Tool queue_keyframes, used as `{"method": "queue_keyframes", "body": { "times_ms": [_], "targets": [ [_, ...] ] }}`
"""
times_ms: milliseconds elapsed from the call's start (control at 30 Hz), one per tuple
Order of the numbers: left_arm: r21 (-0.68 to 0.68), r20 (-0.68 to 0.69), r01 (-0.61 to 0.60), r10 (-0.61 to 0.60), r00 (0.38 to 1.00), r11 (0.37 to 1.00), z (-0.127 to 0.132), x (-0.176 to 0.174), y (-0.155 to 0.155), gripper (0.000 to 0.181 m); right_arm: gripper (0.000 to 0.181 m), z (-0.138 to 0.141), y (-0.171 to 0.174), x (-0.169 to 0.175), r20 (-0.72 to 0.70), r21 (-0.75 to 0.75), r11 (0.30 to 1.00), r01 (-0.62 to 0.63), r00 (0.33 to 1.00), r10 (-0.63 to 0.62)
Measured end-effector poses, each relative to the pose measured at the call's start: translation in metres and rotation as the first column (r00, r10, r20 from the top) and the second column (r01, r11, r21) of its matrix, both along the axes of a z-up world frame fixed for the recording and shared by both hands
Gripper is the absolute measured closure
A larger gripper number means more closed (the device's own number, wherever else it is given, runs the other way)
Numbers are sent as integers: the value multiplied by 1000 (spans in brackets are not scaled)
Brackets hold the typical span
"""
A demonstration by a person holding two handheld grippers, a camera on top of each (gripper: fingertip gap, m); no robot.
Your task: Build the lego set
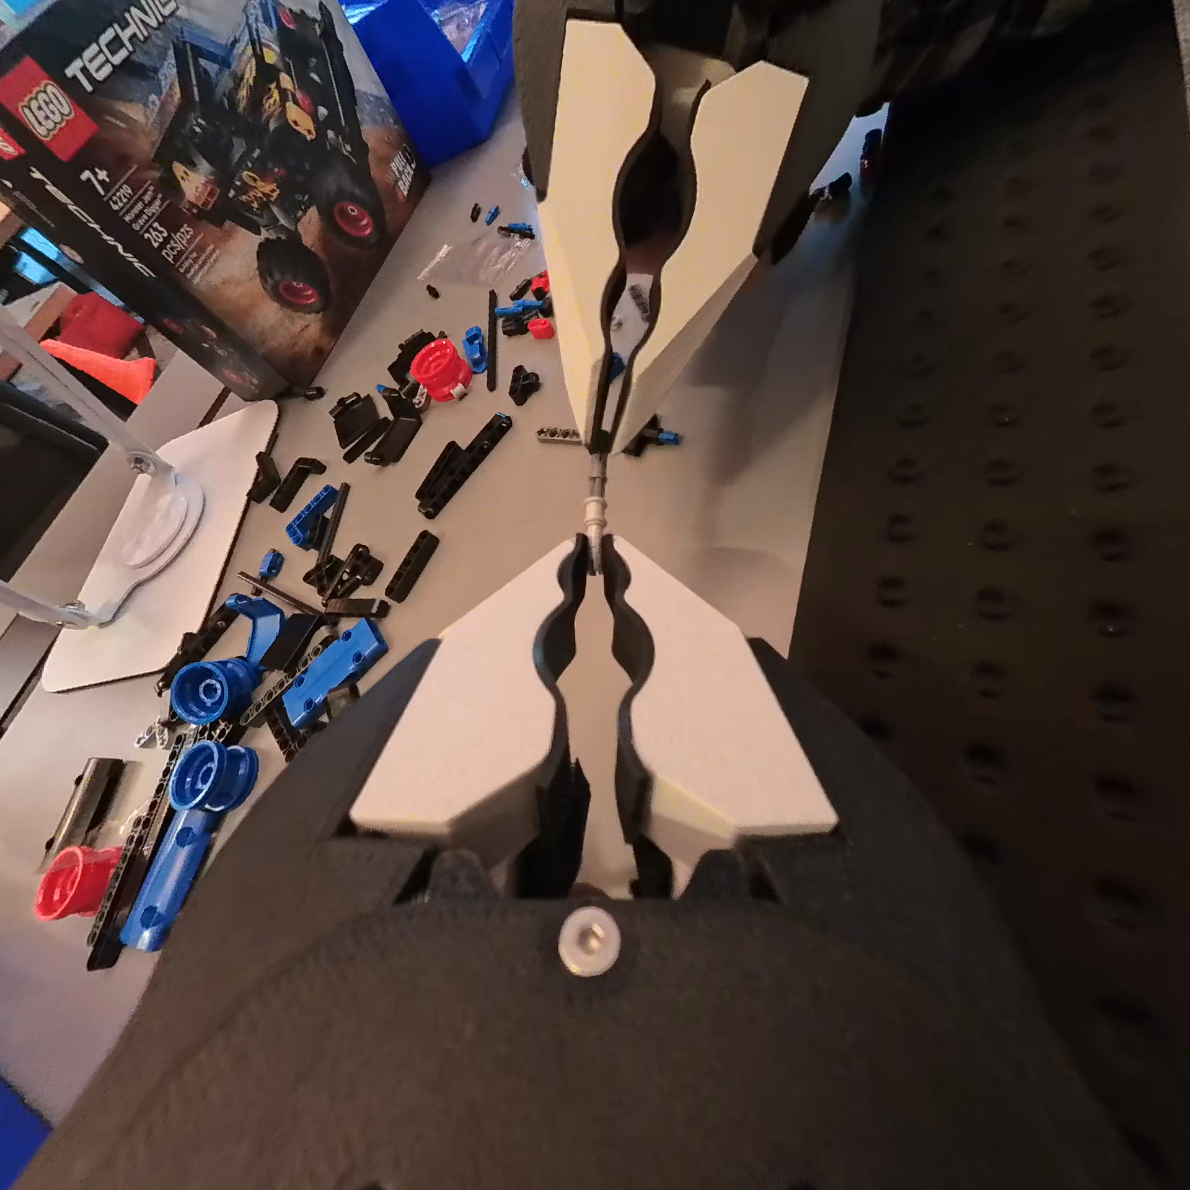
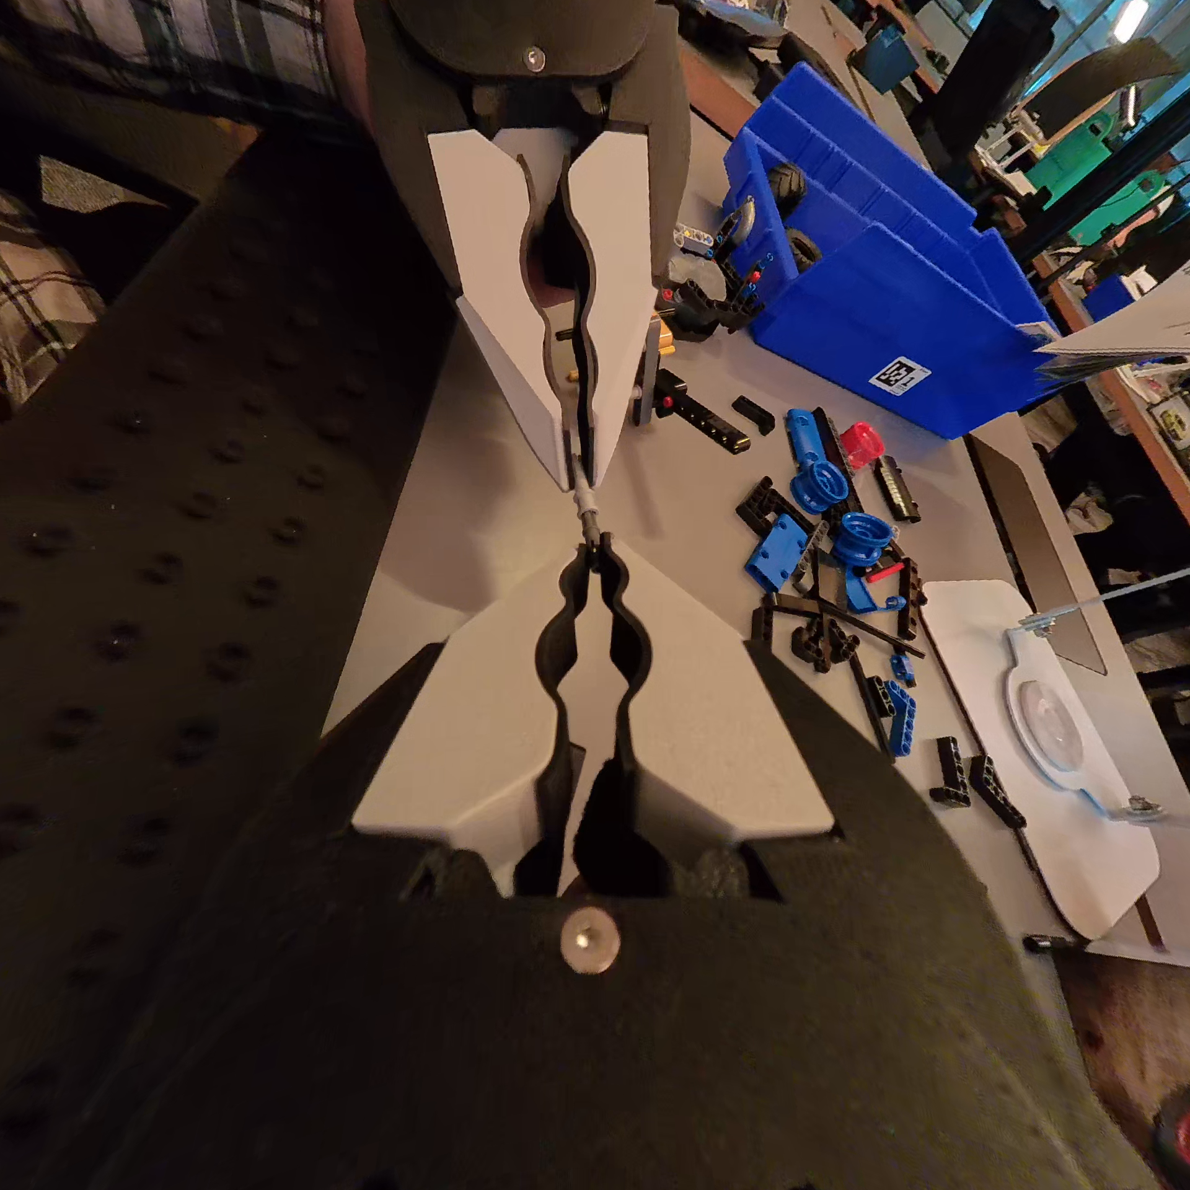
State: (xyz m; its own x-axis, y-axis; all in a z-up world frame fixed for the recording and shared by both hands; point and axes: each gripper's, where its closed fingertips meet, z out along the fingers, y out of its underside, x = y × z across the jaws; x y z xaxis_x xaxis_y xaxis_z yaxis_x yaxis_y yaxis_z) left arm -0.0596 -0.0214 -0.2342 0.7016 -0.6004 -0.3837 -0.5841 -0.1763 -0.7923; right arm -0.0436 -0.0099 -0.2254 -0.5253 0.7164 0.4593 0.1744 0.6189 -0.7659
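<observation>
White-fingered black tongs (image 1: 595,554), silver screws.

left wrist view: close above the bench (image 1: 740,386), looking along its own fingers (image 1: 489,695) toward the blue bin (image 1: 438,84) | right wrist view: faces the opposite way, blue bin (image 2: 901,309) to its right, equally close | shared: grey pin (image 1: 595,509) (image 2: 587,509) between opposing fingertips, loose parts beside the bin

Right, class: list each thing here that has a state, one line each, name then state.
Left tongs: shut on one end of the thin grey axle.
Right tongs: shut on its other end.
Thin grey axle: held in the air between both.
Blue plastic bin: open-topped, parts inside.
Printed cardboard set box: lying on the table.
</observation>
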Motion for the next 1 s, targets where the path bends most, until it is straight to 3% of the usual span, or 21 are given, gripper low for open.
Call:
{"method": "queue_keyframes", "body": {
  "times_ms": [300, 567, 1000],
  "targets": [
    [-69, -53, 13, -16, 998, 998, -18, 4, -1, 179, 181, -19, -1, 7, 89, 3, 1000, -5, 996, 5],
    [-237, -128, 3, -34, 991, 971, -51, 1, -7, 179, 181, -51, 1, 13, 260, 18, 1000, 5, 966, -10],
    [-277, -111, 2, -34, 993, 961, -53, 2, -6, 179, 180, -61, -1, 8, 396, -80, 995, 66, 918, -29]
  ]
}}
